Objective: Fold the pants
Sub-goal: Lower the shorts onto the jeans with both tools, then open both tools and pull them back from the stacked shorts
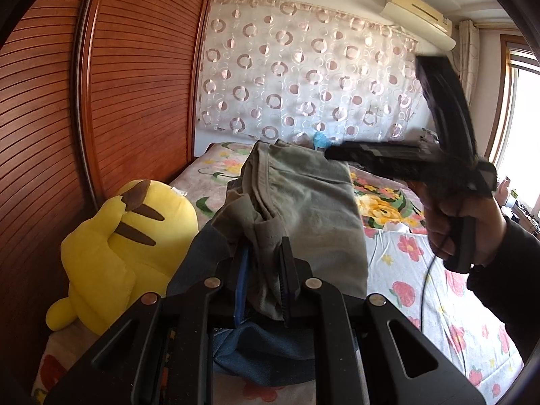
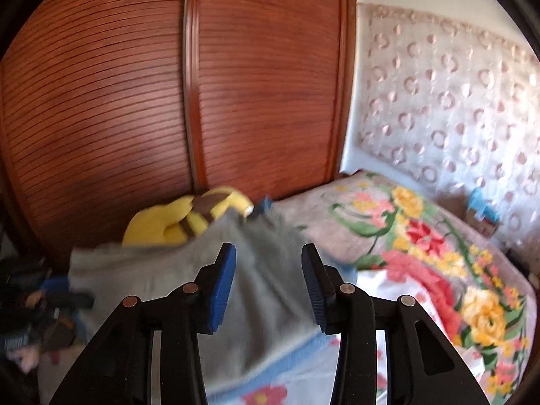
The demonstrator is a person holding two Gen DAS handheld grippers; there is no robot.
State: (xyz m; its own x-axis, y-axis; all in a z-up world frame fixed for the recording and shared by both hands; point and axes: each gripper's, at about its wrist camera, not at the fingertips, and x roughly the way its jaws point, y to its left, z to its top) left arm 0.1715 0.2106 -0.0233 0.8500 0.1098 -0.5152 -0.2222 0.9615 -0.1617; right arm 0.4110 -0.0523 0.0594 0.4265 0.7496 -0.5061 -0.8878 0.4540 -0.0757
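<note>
Grey-green pants [image 1: 303,199] lie folded over on the flowered bed, on top of a blue denim garment [image 1: 266,357]. My left gripper [image 1: 265,266] is shut on a bunched corner of the pants, cloth pinched between its pads. In the right wrist view the same grey pants [image 2: 263,290] spread below my right gripper [image 2: 268,276], whose jaws stand apart with nothing pinched between the blue pads. From the left wrist view the right gripper [image 1: 332,152] hovers at the far edge of the pants, held by a hand in a dark sleeve [image 1: 506,249].
A yellow plush toy [image 1: 128,249] lies left of the pants against the slatted wooden wardrobe [image 1: 135,84]. The flowered bedspread [image 2: 438,253] stretches to the right. A circle-patterned curtain [image 1: 303,67] hangs behind the bed. Dark clutter [image 2: 30,314] sits at the bed's left end.
</note>
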